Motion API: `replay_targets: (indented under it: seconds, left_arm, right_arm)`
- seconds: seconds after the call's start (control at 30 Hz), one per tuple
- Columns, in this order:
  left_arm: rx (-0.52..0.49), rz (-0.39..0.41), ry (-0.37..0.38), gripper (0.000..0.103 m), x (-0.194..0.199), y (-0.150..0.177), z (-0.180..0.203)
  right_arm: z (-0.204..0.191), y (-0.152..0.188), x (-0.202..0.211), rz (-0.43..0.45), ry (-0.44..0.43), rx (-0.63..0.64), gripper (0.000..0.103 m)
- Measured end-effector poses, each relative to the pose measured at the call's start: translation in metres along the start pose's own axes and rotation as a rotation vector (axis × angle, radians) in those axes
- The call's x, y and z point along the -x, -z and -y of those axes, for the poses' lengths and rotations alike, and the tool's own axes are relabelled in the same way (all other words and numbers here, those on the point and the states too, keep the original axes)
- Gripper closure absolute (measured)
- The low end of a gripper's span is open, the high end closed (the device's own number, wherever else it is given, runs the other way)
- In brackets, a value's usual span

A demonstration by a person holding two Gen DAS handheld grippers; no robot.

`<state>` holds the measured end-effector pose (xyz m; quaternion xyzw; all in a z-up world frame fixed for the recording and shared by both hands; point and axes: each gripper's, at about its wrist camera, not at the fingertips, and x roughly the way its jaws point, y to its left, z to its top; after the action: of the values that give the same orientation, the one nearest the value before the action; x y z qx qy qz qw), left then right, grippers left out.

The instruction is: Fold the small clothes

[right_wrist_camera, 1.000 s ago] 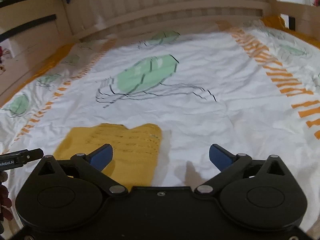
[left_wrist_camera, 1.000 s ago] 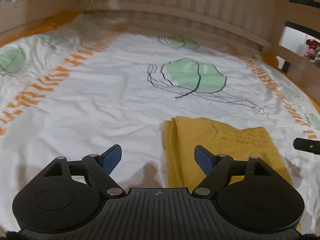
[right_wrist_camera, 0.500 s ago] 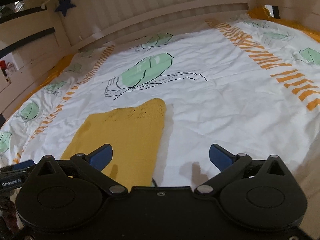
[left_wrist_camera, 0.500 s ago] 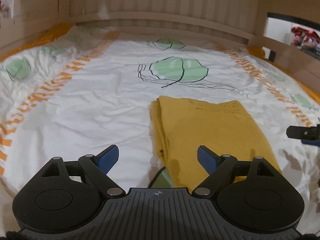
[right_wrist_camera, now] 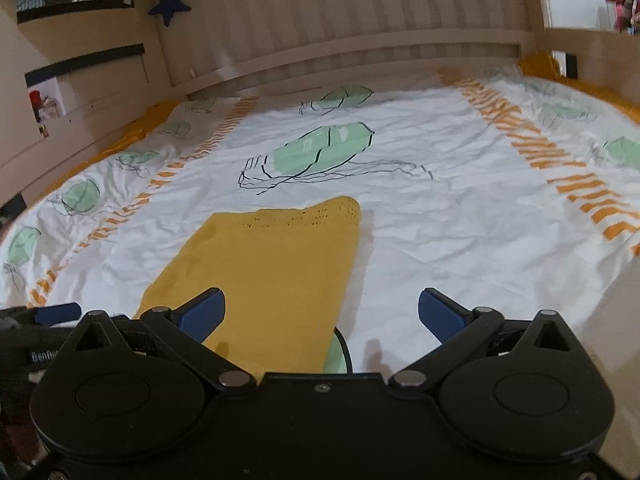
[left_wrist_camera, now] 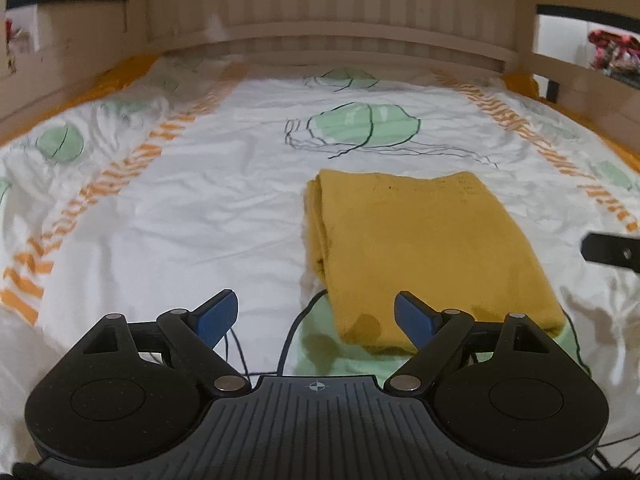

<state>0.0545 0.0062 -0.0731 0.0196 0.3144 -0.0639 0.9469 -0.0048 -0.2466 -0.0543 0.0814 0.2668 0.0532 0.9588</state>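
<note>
Yellow garment (left_wrist_camera: 428, 248) lies folded, long axis running away from me. My left gripper (left_wrist_camera: 316, 318) sits nearest its left edge, fingers wide, empty. Right gripper (right_wrist_camera: 322, 314) likewise.

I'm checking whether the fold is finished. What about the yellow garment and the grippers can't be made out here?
- Yellow garment: near edge hidden behind the left gripper in the left wrist view and behind the right gripper in the right wrist view.
- Garment type: unknown, since it lies folded on the bedsheet.
- Layers: blurred along the left edge.
</note>
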Motion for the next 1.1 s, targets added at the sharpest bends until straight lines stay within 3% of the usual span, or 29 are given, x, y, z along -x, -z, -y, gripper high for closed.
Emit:
replay_targets:
  seconds: [0.2,0.37,1.1]
  left_arm:
    - [0.041,-0.008,-0.011,0.018,0.004,0.003,-0.005]
    - [0.02,-0.008,-0.012,0.018,0.006,0.005,-0.001]
    - [0.024,-0.054,-0.003,0.018,0.0,0.009,0.0]
  right_arm:
    - [-0.015,0.008,0.006,-0.014,0.102,0.064,0.001]
    - [-0.016,0.013,0.001,-0.066,0.046,0.06,0.001]
    - [-0.014,0.017,-0.003,-0.098,0.028,0.004,0.001]
